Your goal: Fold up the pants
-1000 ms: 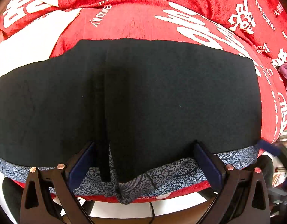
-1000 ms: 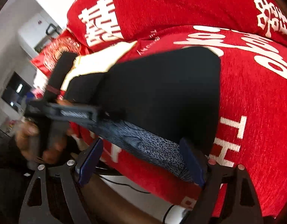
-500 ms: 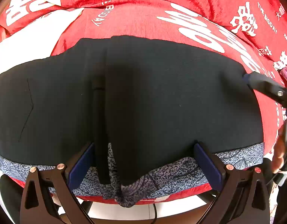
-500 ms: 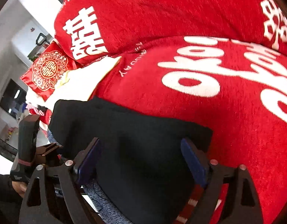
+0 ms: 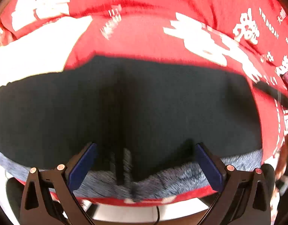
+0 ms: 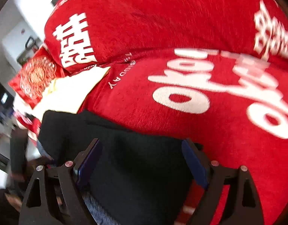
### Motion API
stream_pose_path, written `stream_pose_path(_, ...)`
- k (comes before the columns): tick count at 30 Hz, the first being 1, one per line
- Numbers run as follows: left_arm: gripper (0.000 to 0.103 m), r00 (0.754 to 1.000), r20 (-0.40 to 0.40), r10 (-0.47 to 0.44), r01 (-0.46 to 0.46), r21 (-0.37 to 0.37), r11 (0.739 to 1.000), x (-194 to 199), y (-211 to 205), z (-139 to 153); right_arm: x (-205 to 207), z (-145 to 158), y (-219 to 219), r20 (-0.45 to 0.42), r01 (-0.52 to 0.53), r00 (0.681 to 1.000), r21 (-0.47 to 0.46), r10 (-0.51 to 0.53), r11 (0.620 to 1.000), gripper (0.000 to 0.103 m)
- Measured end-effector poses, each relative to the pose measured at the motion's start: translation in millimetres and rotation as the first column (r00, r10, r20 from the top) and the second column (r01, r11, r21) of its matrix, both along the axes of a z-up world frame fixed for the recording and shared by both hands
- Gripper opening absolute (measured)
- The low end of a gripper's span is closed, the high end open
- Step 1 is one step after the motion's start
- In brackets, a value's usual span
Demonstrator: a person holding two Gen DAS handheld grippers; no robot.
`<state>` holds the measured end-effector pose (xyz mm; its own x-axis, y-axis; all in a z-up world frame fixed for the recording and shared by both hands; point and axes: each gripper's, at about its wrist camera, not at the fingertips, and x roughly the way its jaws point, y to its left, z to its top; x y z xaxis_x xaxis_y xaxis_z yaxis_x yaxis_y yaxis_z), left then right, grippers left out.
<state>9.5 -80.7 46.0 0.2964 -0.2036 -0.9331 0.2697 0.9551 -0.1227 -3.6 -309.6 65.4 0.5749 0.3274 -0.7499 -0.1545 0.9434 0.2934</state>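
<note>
The black pants [image 5: 144, 103] lay sideways under both spread tongs [image 5: 145, 161]; the right tongs [image 6: 142, 159] hung over one end.

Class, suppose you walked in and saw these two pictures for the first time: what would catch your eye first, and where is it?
First, the bright red blanket with big white lettering, filling the top and right of both views. Next, the black pants lying flat across it in the middle, with a blue-grey patterned waistband along their near edge. Lastly, the left gripper and right gripper, low in their own views, jaws wide apart over the dark cloth.
</note>
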Motion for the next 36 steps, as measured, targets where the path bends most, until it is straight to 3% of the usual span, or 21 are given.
stream_pose_path(2, 0.103, 0.999, 0.032, 0.004, -0.004, -0.010, 1.000, 12.0, 1.0, 13.7, -29.2, 6.2, 10.7, 0.032, 0.044, 0.999, -0.176, -0.039, 0.983, 0.090)
stream_pose_path(4, 0.103, 0.999, 0.032, -0.007, 0.007, -0.016, 1.000, 25.1, -5.2, 16.6, -57.7, -1.2, 22.8, 0.047, 0.067, 0.997, -0.331, -0.055, 0.941, 0.090)
stream_pose_path(6, 0.103, 0.999, 0.028, -0.032, 0.033, -0.008, 0.999, 38.1, -19.2, 12.7, -79.3, -23.8, 33.6, 0.005, 0.061, 0.998, -0.474, -0.066, 0.879, 0.090)
stream_pose_path(7, 0.103, 0.999, 0.019, -0.048, 0.048, 0.001, 0.999, 44.4, -27.6, 8.1, -86.1, -32.4, 35.4, -0.018, 0.046, 0.998, -0.497, -0.063, 0.867, 0.090)
stream_pose_path(10, 0.103, 0.999, -0.026, -0.040, 0.042, 0.086, 0.995, 56.2, -39.3, -15.1, -106.8, -34.7, 30.3, -0.029, 0.079, 0.994, -0.468, -0.104, 0.880, 0.090)
stream_pose_path(13, 0.103, 0.999, -0.044, -0.009, 0.011, 0.037, 0.999, 60.0, -32.4, -12.6, -114.8, -21.9, 33.2, -0.013, 0.090, 0.994, -0.464, -0.108, 0.881, 0.090)
stream_pose_path(15, 0.103, 1.000, 0.000, 0.000, 0.000, 0.017, 1.000, 62.4, -28.2, -2.4, -117.7, -12.3, 37.0, 0.020, 0.087, 0.996, -0.468, -0.088, 0.879, 0.090)
stream_pose_path(17, 0.103, 1.000, 0.012, 0.007, -0.007, 0.059, 0.998, 67.8, -24.8, -3.7, -112.1, -8.3, 42.7, 0.048, 0.086, 0.996, -0.452, -0.072, 0.888, 0.094)
stream_pose_path(19, 0.103, 1.000, -0.025, 0.012, -0.010, 0.100, 0.995, 74.1, -14.7, -14.6, -99.1, -22.9, 49.9, -0.016, 0.048, 0.998, -0.459, -0.063, 0.887, 0.095)
stream_pose_path(20, 0.103, 0.999, -0.041, 0.026, -0.023, 0.070, 0.997, 75.6, -5.3, -14.8, -90.0, -38.4, 56.5, -0.104, 0.003, 0.992, -0.508, -0.065, 0.861, 0.095)
stream_pose_path(21, 0.103, 0.997, -0.052, 0.053, -0.052, 0.028, 0.998, 76.5, 9.5, -11.5, -89.9, -41.4, 61.3, -0.117, -0.011, 0.991, -0.516, -0.058, 0.857, 0.095)
stream_pose_path(24, 0.103, 0.997, -0.036, 0.063, -0.062, 0.012, 0.998, 75.4, 33.4, -1.8, -95.9, -22.9, 83.5, -0.014, -0.027, 1.000, -0.449, 0.023, 0.893, 0.095)
stream_pose_path(29, 0.103, 0.992, -0.003, 0.125, -0.125, -0.006, 0.992, 71.1, 68.8, 18.4, -72.5, -16.1, 137.0, 0.114, -0.018, 0.990, -0.502, 0.087, 0.865, 0.095)
stream_pose_path(31, 0.103, 0.989, 0.008, 0.149, -0.149, -0.024, 0.989, 67.7, 83.9, 25.3, -56.2, -33.4, 157.7, 0.083, -0.016, 0.994, -0.516, 0.068, 0.857, 0.095)
stream_pose_path(33, 0.103, 0.985, 0.025, 0.169, -0.168, -0.031, 0.985, 61.9, 101.6, 31.6, -52.3, -51.3, 179.4, 0.001, -0.149, 0.985, -0.497, 0.172, 0.855, 0.095)
stream_pose_path(35, 0.103, 0.980, 0.036, 0.195, -0.194, -0.033, 0.980, 57.2, 120.5, 33.8, -64.0, -52.1, 198.7, 0.035, -0.202, 0.963, -0.560, 0.266, 0.803, 0.095)
stream_pose_path(36, 0.103, 0.978, 0.038, 0.206, -0.205, -0.035, 0.978, 56.4, 128.8, 33.6, -65.7, -43.3, 193.5, 0.059, -0.181, 0.966, -0.535, 0.250, 0.825, 0.095)
